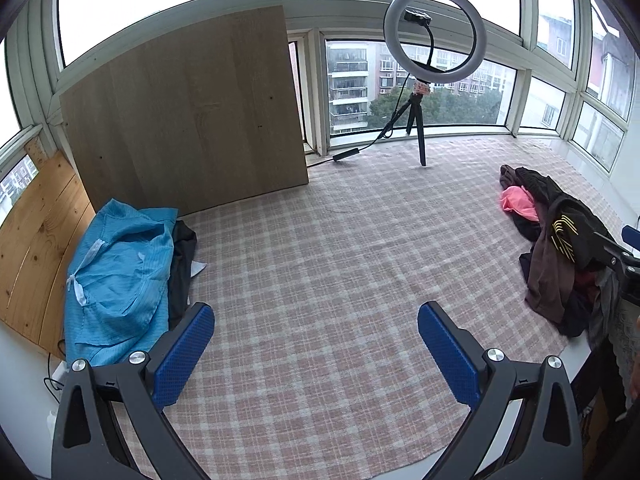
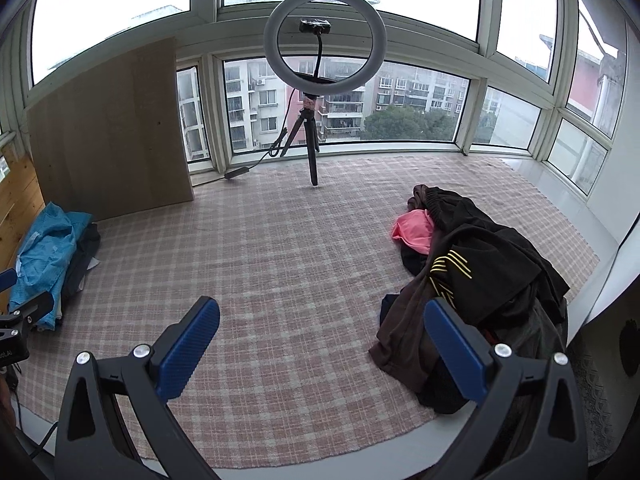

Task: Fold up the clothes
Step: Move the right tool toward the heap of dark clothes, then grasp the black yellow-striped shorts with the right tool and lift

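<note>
Blue-padded fingers of the left gripper (image 1: 316, 334) stand spread wide and hold nothing, hovering over the pink-and-white checked blanket (image 1: 320, 248). To its left a crumpled blue garment (image 1: 116, 276) lies on a dark garment (image 1: 182, 264), just in front of a leaning wooden board (image 1: 184, 108). At the far right lies the pile of dark clothes (image 1: 560, 252) with a pink garment (image 1: 518, 202) tucked in; part of the right gripper shows at that edge. The right wrist view has the right gripper (image 2: 322, 332) equally wide apart and empty, its right finger (image 2: 456, 352) in front of the near edge of the dark pile (image 2: 480, 264); whether it touches cannot be told. Yellow stripes (image 2: 450, 268) on a black garment show clearly here. A ring light on a tripod (image 2: 324, 36) stands at the window end of the blanket.
</note>
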A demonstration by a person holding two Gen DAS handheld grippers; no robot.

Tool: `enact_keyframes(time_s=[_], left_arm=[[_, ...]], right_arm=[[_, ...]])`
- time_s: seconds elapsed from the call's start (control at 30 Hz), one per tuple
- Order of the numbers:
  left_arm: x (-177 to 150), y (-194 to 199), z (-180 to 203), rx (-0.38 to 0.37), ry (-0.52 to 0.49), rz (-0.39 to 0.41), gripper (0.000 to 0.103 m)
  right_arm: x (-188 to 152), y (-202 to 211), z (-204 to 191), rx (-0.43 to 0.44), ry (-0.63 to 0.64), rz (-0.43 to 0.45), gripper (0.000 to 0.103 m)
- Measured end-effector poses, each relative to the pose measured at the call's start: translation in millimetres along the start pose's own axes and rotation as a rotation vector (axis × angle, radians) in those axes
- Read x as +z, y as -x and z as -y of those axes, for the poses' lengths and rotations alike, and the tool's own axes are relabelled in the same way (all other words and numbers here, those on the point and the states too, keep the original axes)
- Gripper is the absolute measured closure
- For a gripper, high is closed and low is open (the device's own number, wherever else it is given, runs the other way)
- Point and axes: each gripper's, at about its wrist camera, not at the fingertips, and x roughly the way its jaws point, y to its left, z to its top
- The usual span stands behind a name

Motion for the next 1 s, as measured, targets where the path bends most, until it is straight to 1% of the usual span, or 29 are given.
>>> enact_keyframes(time_s=[0.17,0.27,0.4,0.47,0.57,0.63,0.73,0.83,0.87,0.9,0.93,0.97,1.0], left_arm=[[13.3,-16.6,33.1,-0.020,-0.014,-0.024,0.001],[25.7,-25.3,55.6,-0.018,-0.031,-0.038,0.001],[55.7,-32.5,80.9,-0.004,-0.034,-0.025,0.001],[74.6,-35.9,88.2,-0.018,-0.010,-0.017,0.001],[100.1,-41.1,97.9,-0.018,0.043,-0.009,0.001],[109.0,-43.0,106.6,0.012,0.053,-0.001,0.001],[112.3,-48.7,115.8,0.054,0.055,-0.016,0.001],[108.2,-58.8,117.8,0.095,0.051,-0.067,0.001],[106.5,-61.6,117.0,0.111,0.051,-0.082,0.001],[105.4,-63.7,116.1,0.124,0.054,-0.095,0.001],[104.2,-65.8,115.1,0.137,0.056,-0.108,0.001],[103.0,-67.4,113.8,0.147,0.059,-0.118,0.001],[101.7,-68.5,111.9,0.150,0.064,-0.124,0.001]], right_arm=[[26.0,-39.9,73.4,-0.030,0.014,-0.018,0.000],[41.6,-63.9,117.5,-0.047,0.023,-0.028,0.000],[62.4,-95.8,176.3,-0.071,0.034,-0.042,0.000],[72.8,-111.8,205.6,-0.083,0.040,-0.049,0.000],[78.3,-147.0,215.0,-0.048,0.063,-0.097,0.000],[81.2,-171.2,219.1,-0.021,0.080,-0.131,0.000],[85.7,-207.4,225.1,0.019,0.105,-0.182,0.000],[90.1,-243.7,231.2,0.059,0.130,-0.232,0.001],[91.6,-255.8,233.2,0.072,0.138,-0.249,0.004],[93.1,-267.9,235.2,0.085,0.146,-0.266,0.010],[94.6,-280.0,237.2,0.099,0.155,-0.283,0.021],[96.1,-292.0,239.2,0.112,0.163,-0.300,0.030],[97.5,-304.1,241.2,0.126,0.171,-0.317,0.051]])
